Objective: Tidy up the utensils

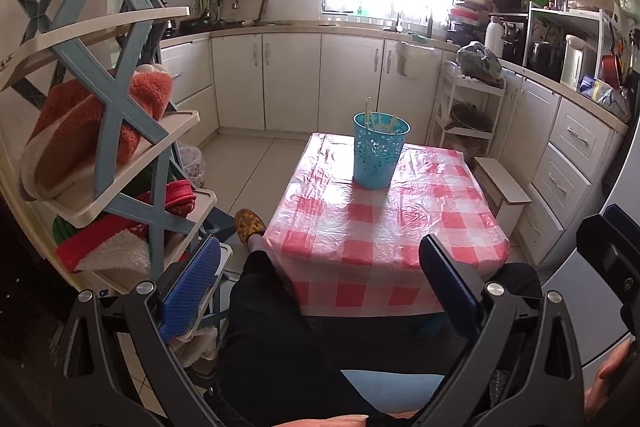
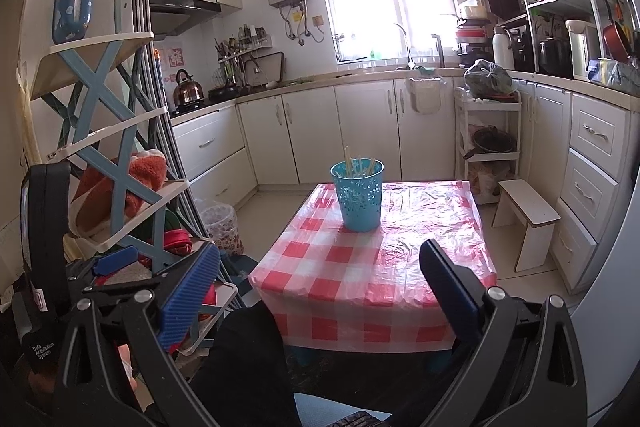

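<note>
A blue perforated holder cup (image 1: 380, 151) stands on the far part of a small table with a red-and-white checked cloth (image 1: 384, 227). Several pale chopsticks (image 1: 376, 119) stand upright inside it. The same cup (image 2: 359, 195), chopsticks (image 2: 358, 166) and table (image 2: 380, 267) show in the right wrist view. My left gripper (image 1: 320, 267) is open and empty, held back from the table's near edge above the person's dark-trousered legs. My right gripper (image 2: 320, 271) is also open and empty, at the near edge. The left gripper shows at the right view's left side (image 2: 116, 263).
A blue-and-cream shoe rack (image 1: 120, 147) with slippers stands close at the left. A small white stool (image 2: 528, 219) stands right of the table. White kitchen cabinets (image 1: 292, 79) run along the back and right. A slippered foot (image 1: 250, 225) rests by the table's left corner.
</note>
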Demonstrator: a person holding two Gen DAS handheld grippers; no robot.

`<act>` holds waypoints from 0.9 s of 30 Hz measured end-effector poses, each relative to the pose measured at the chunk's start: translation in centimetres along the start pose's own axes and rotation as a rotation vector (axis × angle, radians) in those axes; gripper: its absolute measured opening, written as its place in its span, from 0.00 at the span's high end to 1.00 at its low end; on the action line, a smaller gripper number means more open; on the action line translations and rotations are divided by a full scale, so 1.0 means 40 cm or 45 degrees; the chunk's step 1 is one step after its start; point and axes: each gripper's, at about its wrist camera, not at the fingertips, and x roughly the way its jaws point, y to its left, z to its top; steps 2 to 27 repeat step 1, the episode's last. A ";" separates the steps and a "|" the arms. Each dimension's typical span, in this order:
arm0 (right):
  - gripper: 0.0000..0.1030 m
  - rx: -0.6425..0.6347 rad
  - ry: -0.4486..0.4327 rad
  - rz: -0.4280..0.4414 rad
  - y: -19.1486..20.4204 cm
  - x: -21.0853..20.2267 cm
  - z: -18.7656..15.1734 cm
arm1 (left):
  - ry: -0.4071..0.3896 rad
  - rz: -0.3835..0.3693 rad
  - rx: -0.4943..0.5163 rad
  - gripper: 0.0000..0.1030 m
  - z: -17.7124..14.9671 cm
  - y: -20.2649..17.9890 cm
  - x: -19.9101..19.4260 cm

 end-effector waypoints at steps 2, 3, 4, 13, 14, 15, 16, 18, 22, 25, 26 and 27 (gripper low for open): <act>0.07 0.000 -0.001 0.000 0.000 -0.001 0.000 | -0.002 0.003 -0.004 0.07 0.000 0.004 -0.002; 0.07 0.000 -0.001 0.000 0.000 -0.001 0.000 | -0.002 0.003 -0.004 0.07 0.000 0.004 -0.002; 0.07 0.000 -0.001 0.000 0.000 -0.001 0.000 | -0.002 0.003 -0.004 0.07 0.000 0.004 -0.002; 0.07 0.000 -0.001 0.000 0.000 -0.001 0.000 | -0.002 0.003 -0.004 0.07 0.000 0.004 -0.002; 0.07 0.000 -0.001 0.000 0.000 -0.001 0.000 | -0.002 0.003 -0.004 0.07 0.000 0.004 -0.002; 0.07 0.000 -0.001 0.000 0.000 -0.001 0.000 | -0.002 0.003 -0.004 0.07 0.000 0.004 -0.002; 0.07 0.000 -0.001 0.000 0.000 -0.001 0.000 | -0.002 0.003 -0.004 0.07 0.000 0.004 -0.002; 0.07 0.000 -0.001 0.000 0.000 -0.001 0.000 | -0.002 0.003 -0.004 0.07 0.000 0.004 -0.002; 0.07 0.000 -0.001 0.000 0.000 -0.001 0.000 | -0.002 0.003 -0.004 0.07 0.000 0.004 -0.002; 0.07 0.000 -0.001 0.000 0.000 -0.001 0.000 | -0.002 0.003 -0.004 0.07 0.000 0.004 -0.002; 0.07 0.000 -0.001 0.000 0.000 -0.001 0.000 | -0.002 0.003 -0.004 0.07 0.000 0.004 -0.002; 0.07 0.000 -0.001 0.000 0.000 -0.001 0.000 | -0.002 0.003 -0.004 0.07 0.000 0.004 -0.002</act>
